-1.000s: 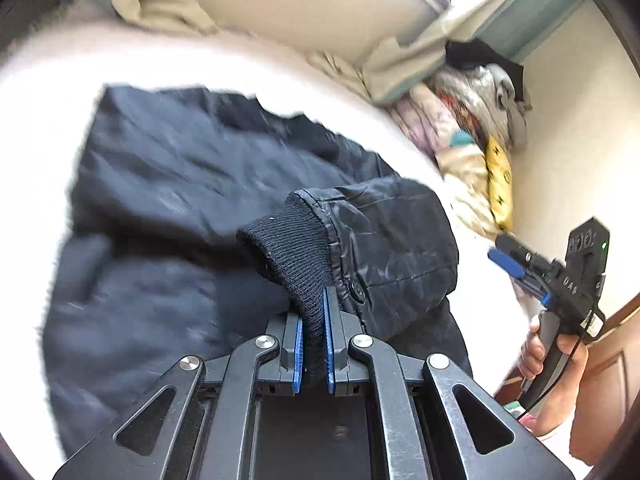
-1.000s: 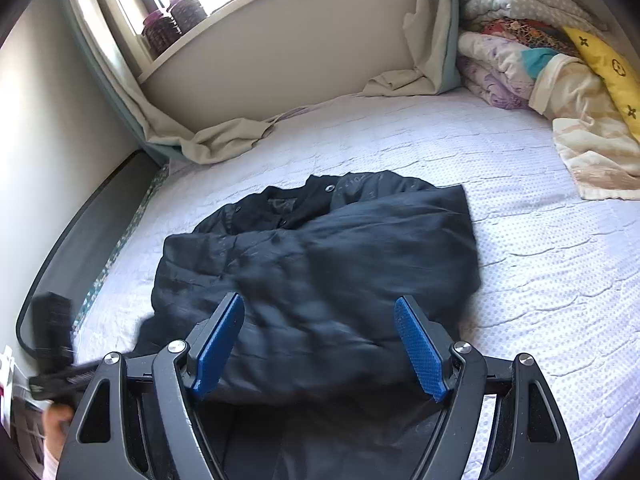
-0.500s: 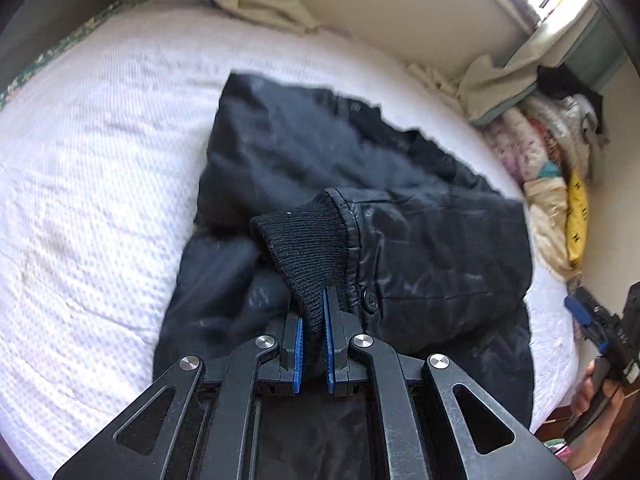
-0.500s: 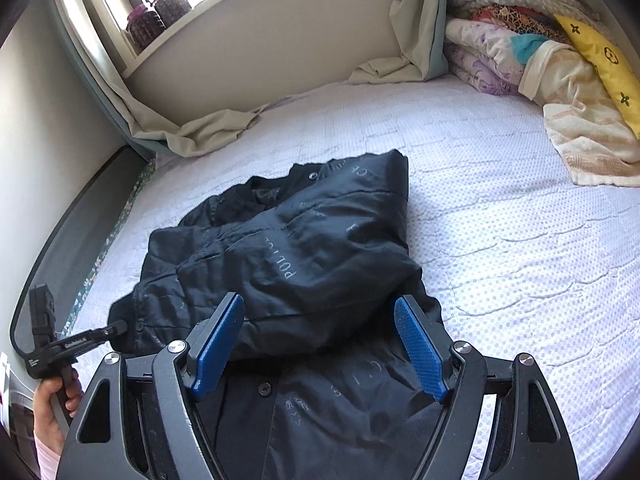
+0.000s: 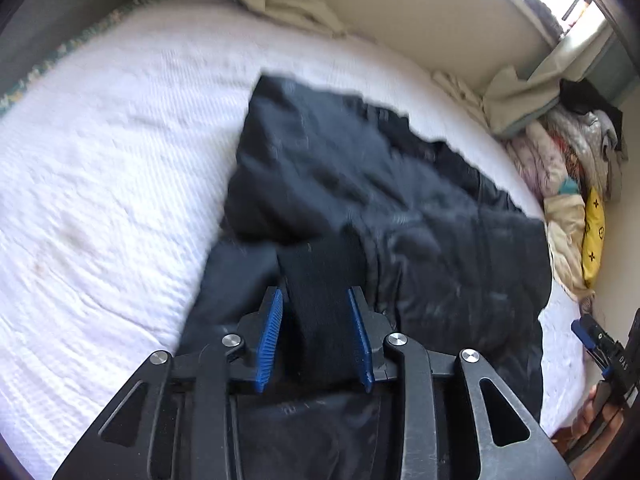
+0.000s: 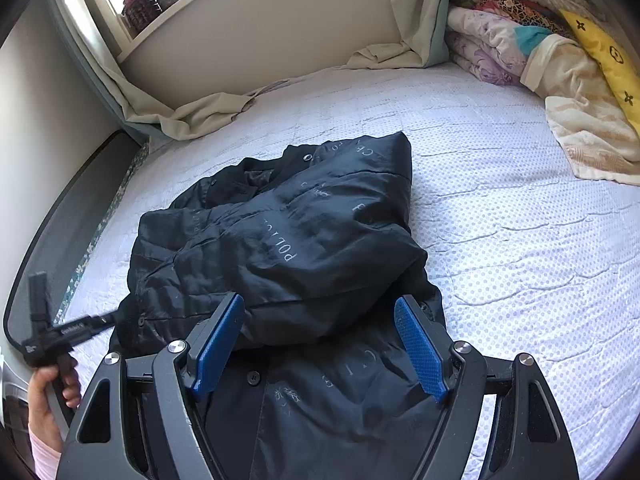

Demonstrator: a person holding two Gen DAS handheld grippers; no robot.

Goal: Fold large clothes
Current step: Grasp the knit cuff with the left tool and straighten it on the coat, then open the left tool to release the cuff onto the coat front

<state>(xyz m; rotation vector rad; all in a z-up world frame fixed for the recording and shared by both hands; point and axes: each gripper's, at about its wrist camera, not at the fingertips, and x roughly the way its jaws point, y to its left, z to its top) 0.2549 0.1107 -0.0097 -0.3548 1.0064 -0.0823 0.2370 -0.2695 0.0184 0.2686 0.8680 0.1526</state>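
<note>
- Left tool [image 5: 315, 336] had just been opening, its blue pads standing clear on either side of the knitted cuff [image 5: 320, 280], so we judged the sleeve was being let go rather than held.
- Right tool [image 6: 320, 346] hovered with its jaws wide apart over the near edge of the jacket [image 6: 288, 248], gripping nothing.
- We judged the fold to be partly done: one side and a sleeve already lay across the body, leaving a thick bundle, while the lower front panel with its buttons lay spread out toward us.
- What we thought was left: bringing in that lower part, flattening the bulges and squaring the edges.
- The jacket sat on the bed [image 6: 520, 240], near its middle, well apart from the pile of blankets [image 6: 520, 52] at the far corner.
- It looked black, padded and slightly glossy, with pale lettering on the lining, creased and puffy, not yet flat.
</note>
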